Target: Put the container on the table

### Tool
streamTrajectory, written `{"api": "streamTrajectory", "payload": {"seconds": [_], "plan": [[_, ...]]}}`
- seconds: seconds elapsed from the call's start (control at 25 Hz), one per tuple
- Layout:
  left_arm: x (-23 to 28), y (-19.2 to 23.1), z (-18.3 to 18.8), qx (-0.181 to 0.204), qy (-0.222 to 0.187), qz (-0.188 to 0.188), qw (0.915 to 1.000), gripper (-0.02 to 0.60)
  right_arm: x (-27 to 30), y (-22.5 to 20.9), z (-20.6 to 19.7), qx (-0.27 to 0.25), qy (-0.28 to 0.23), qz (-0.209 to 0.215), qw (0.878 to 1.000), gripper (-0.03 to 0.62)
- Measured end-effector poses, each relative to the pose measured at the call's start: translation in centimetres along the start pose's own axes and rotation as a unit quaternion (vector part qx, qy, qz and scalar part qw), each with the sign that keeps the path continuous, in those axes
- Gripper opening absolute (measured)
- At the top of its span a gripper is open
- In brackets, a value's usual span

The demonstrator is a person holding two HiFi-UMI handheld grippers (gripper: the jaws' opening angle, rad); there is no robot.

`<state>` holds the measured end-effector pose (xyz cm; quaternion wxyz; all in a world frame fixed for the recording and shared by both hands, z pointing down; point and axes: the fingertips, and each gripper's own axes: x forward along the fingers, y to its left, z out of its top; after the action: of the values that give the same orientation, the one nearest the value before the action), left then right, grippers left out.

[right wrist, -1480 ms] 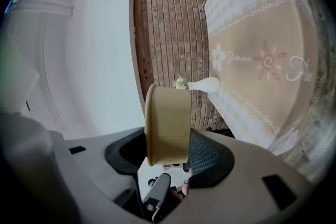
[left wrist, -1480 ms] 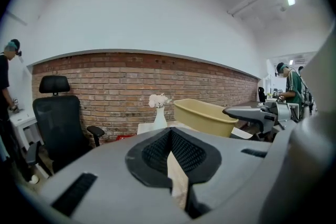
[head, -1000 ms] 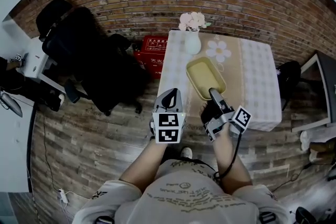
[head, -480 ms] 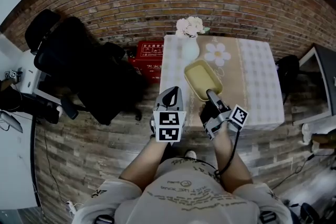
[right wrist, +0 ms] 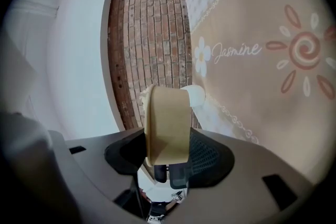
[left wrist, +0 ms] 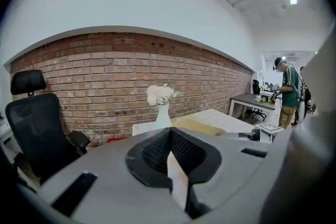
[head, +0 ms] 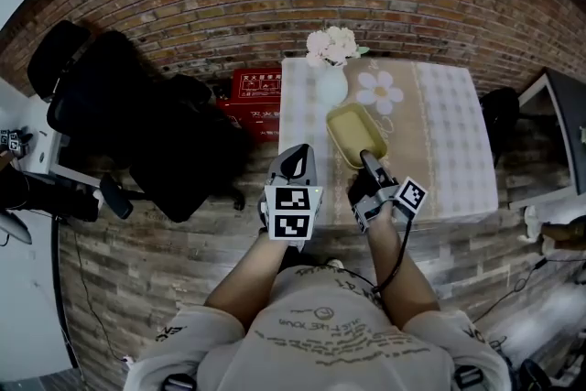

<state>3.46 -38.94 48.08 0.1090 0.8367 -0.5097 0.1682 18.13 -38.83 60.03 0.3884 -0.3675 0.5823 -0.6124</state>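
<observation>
Lowered since a second ago, yellow container (head: pixel 355 132) stretches ahead of right tool (head: pixel 370 166) pinching it above bench (head: pixel 449 135); left tool (head: pixel 295 159) pressed together.

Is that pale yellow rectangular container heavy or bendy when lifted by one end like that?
Probably stiff: the pale yellow rectangular container shows no sag though the right hand-held gripper clamps only one rim. Likely light, since it looks empty. Its smooth wall might slip in that grip.
</observation>
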Motion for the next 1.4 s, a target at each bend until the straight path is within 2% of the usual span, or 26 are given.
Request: {"api": "streamTrajectory", "payload": {"seconds": [0.24, 0.4, 0.64, 0.92, 1.12, 1.4], "plan": [[0.4, 2.5, 0.0, -0.014, -0.004, 0.012, 0.9998, 0.005, 1.6, -3.0, 0.5, 0.012, -0.008, -0.034, 0.999, 0.216], [0.7, 3.2, 0.2, -0.026, -0.005, 0.004, 0.9996, 0.005, 2.8, -4.6, 0.4, 0.004, -0.003, -0.067, 0.998, 0.218], [0.7, 3.8, 0.7, -0.024, -0.010, -0.006, 0.9996, 0.005, 4.1, -7.4, 0.2, -0.001, 0.004, -0.101, 0.995, 0.216], [0.6, 5.4, 1.0, -0.031, -0.015, -0.009, 0.9994, 0.005, 5.3, -8.6, 0.0, -0.003, -0.002, -0.132, 0.991, 0.218], [0.9, 6.3, 0.6, -0.032, -0.013, -0.014, 0.9993, 0.005, 6.1, -8.7, 0.2, -0.005, -0.010, -0.124, 0.992, 0.218], [1.6, 7.1, 0.8, -0.030, -0.016, -0.031, 0.9989, 0.005, 5.9, -10.1, -0.3, -0.007, -0.021, -0.173, 0.985, 0.218]]}}
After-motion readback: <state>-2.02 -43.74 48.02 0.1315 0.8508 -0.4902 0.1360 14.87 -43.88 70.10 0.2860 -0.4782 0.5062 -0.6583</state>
